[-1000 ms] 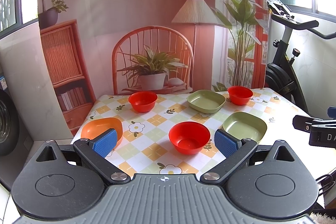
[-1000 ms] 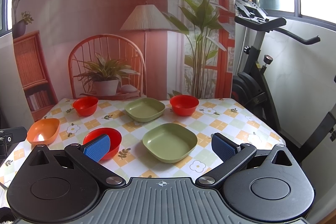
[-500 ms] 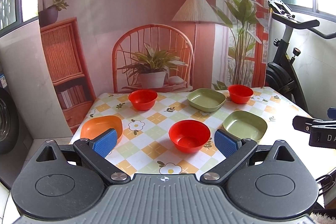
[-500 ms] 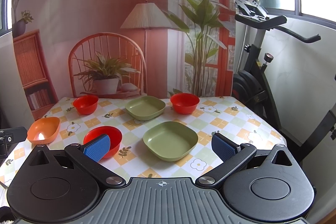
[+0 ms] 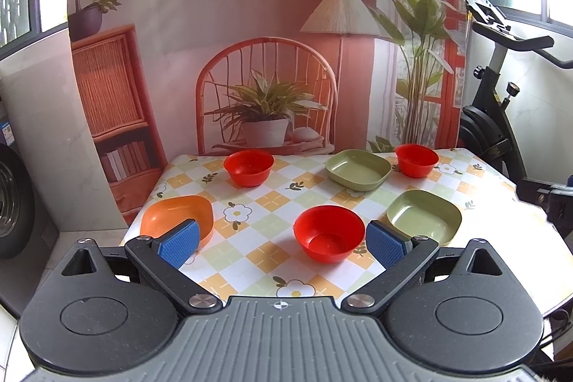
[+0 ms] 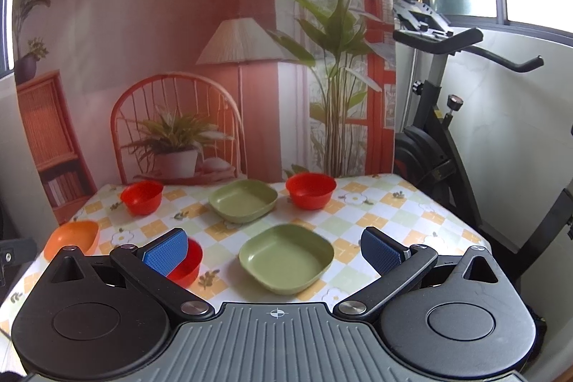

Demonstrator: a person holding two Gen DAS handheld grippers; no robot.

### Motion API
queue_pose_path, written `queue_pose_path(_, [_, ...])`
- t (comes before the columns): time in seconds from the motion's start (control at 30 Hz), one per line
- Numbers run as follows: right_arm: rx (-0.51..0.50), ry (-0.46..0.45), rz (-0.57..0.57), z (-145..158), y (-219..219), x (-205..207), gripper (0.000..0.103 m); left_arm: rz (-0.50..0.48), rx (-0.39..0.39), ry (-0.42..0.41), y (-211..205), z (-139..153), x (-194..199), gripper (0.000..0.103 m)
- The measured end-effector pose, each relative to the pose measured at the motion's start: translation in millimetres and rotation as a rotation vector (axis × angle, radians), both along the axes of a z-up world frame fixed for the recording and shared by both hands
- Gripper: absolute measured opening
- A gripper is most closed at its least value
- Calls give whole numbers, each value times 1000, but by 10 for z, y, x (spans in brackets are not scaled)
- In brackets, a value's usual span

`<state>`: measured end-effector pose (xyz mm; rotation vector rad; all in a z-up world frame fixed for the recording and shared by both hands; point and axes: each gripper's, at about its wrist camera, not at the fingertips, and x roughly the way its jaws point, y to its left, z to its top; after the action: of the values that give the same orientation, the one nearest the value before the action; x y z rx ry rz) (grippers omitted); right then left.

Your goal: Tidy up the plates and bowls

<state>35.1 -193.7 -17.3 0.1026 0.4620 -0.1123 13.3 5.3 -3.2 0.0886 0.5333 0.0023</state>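
Observation:
On the checked tablecloth stand three red bowls: a near one [image 5: 327, 233] [image 6: 186, 262], a far-left one [image 5: 249, 167] [image 6: 141, 197] and a far-right one [image 5: 416, 160] [image 6: 310, 189]. Two green square plates lie apart, one near [image 5: 424, 215] [image 6: 286, 256], one far [image 5: 358, 169] [image 6: 243, 200]. An orange plate [image 5: 177, 217] [image 6: 73, 237] sits at the left edge. My left gripper [image 5: 283, 244] hovers open above the near edge, in front of the near red bowl. My right gripper [image 6: 274, 251] is open above the near green plate. Both hold nothing.
The table [image 5: 265, 264] stands against a printed backdrop of a chair, plant and lamp. An exercise bike [image 6: 440, 138] stands to the right of the table. The other gripper's black body [image 5: 551, 199] shows at the right edge of the left wrist view.
Both cameras have tilted and shifted a little; the tableware sits slightly lower in both views. No dish has moved and both grippers stay open.

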Motion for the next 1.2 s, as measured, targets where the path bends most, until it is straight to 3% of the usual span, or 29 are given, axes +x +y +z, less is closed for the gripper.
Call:
queue_pose_path(0.17, [42,-131,0,180,-271,103,103,53,55,-35,29,74,201,100])
queue_pose_path(0.37, [28,-185,-13,314,-370,373,103,114,94,-87,102,316,544,100])
queue_pose_path(0.63, [78,-263,-48,345,-535,784,103,55,106,-159,70,473,901,100])
queue_pose_path(0.8, [132,-260,-57,288,-653,1052,103,13,28,-171,105,417,1130,100])
queue_pose_path(1.07, [170,-166,-37,39,-764,1483,103,30,-245,-156,286,147,1560,99])
queue_pose_path(1.2, [119,-106,-25,-129,-761,1664,103,15,-174,-138,219,33,1787,98])
